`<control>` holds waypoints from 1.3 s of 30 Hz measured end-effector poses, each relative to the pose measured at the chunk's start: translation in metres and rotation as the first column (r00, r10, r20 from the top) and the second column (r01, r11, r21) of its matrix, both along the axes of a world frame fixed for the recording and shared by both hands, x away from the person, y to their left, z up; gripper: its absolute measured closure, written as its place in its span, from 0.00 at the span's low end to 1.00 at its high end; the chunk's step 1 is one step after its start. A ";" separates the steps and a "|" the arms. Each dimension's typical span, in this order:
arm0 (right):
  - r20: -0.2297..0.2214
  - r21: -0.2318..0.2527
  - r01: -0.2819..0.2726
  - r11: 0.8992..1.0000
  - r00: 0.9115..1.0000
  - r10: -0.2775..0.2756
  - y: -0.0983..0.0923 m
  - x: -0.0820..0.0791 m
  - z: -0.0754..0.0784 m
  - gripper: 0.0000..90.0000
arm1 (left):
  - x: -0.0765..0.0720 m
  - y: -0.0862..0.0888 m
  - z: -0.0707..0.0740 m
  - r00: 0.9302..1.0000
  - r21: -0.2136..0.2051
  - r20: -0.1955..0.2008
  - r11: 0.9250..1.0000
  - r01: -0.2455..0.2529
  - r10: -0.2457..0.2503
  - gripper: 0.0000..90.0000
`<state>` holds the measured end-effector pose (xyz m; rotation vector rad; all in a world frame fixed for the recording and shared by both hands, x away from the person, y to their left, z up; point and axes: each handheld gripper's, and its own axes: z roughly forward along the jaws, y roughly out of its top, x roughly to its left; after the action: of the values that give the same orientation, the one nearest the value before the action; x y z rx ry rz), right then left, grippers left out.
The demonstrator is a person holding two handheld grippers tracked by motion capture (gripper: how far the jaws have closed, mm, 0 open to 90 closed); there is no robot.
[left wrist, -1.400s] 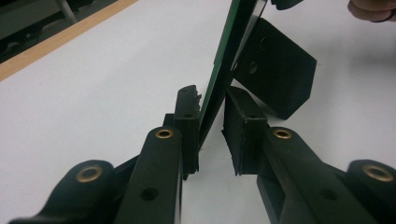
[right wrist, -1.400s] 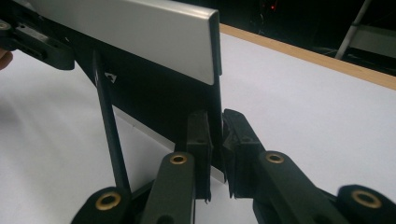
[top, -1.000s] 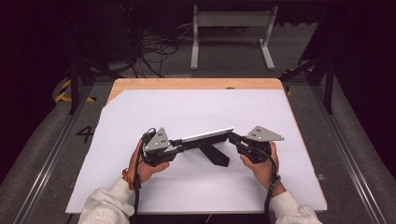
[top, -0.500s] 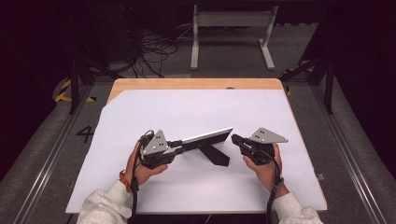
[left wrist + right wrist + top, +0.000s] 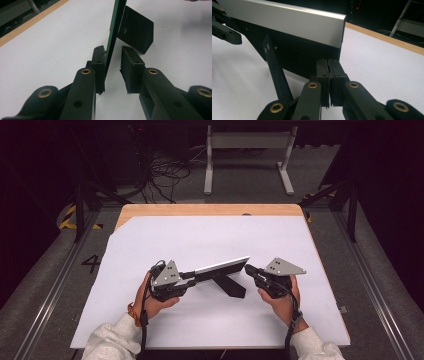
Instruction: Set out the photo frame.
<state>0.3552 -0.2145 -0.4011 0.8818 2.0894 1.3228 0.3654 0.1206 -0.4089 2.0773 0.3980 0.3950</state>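
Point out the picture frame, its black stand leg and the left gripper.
picture frame (image 5: 222,266), high view, on its silver top edge.
stand leg (image 5: 234,287), high view, on its flat black face.
left gripper (image 5: 113,62), left gripper view, midway between its jaw tips.

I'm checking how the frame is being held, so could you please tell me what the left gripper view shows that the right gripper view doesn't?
Left gripper view: the frame seen edge-on between the left tongs, one jaw against it and the other standing apart with a gap. Right gripper view: the frame's silver border and black back, and the right tongs shut together just short of its corner. Both: the frame's black stand, the white table sheet and the wooden table edge.
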 end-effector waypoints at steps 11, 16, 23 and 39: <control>0.011 0.004 -0.014 1.000 1.000 0.014 0.010 0.003 0.004 0.97 | -0.006 -0.001 0.001 1.000 0.015 0.005 1.000 0.022 -0.022 0.84; 0.024 0.004 -0.024 1.000 0.999 0.024 0.012 0.004 0.003 0.98 | -0.008 -0.002 0.002 0.999 0.020 0.005 0.999 0.034 -0.034 0.83; 0.016 -0.011 -0.027 1.000 1.000 0.027 0.019 0.006 0.001 0.97 | -0.012 -0.005 0.002 0.999 0.029 0.008 0.998 0.050 -0.051 0.84; 0.010 -0.016 -0.034 0.999 0.999 0.035 0.028 0.007 0.000 0.97 | -0.020 -0.013 0.004 0.996 0.022 0.003 0.996 0.087 -0.087 0.84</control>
<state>0.3619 -0.1864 -0.4015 0.8345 2.1134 1.3241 0.3450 0.1076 -0.4053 2.1064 0.3008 0.3527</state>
